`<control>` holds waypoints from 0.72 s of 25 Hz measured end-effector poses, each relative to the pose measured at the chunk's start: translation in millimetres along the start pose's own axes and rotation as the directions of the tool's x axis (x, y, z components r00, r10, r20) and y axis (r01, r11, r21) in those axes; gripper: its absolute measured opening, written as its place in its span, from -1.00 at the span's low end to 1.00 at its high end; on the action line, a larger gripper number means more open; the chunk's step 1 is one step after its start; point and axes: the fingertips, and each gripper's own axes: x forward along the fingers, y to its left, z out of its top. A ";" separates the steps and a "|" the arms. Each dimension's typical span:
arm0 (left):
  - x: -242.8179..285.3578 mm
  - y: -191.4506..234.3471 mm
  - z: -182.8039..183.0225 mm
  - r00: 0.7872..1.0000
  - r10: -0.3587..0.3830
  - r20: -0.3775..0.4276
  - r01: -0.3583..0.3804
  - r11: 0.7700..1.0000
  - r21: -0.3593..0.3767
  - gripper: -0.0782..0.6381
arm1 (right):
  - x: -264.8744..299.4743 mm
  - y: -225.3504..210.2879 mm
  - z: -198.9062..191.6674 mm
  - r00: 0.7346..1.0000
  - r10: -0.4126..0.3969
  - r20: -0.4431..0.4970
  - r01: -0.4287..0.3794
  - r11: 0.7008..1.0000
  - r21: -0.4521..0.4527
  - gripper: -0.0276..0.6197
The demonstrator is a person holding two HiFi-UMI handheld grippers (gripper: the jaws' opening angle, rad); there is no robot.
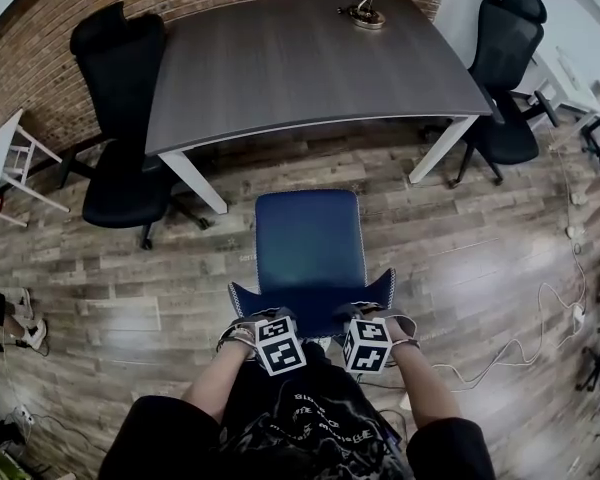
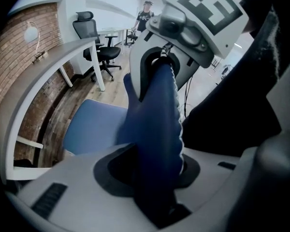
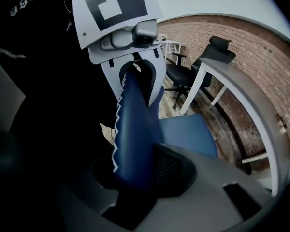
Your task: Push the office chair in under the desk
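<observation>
Grippers clamp the top edge of the blue office chair's (image 1: 308, 243) backrest (image 1: 315, 308). The left gripper (image 1: 255, 323) pinches it near its left corner and the right gripper (image 1: 375, 316) near its right corner. In each gripper view the padded, stitched edge runs up between the jaws, which are closed part way and press on it from both sides.

The chair stands on the wood floor (image 1: 130, 268) on the near side of the desk (image 1: 300, 58), its seat pointing at the gap between the two white front legs, with its front edge near the desk's edge and not yet under it.

A black chair (image 1: 120, 98) stands at the desk's left end and another black chair (image 1: 505, 78) at its right end. A small lamp (image 1: 365, 13) sits on the far edge of the desk. A white cable (image 1: 540, 318) lies on the floor to the right, well apart from the chair.
</observation>
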 end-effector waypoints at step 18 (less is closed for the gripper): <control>1.8 26.3 15.7 1.000 0.019 -0.012 -0.019 0.999 -0.031 -0.41 | -3.4 -31.0 -9.1 1.000 -0.004 0.000 0.004 1.000 -0.028 -0.59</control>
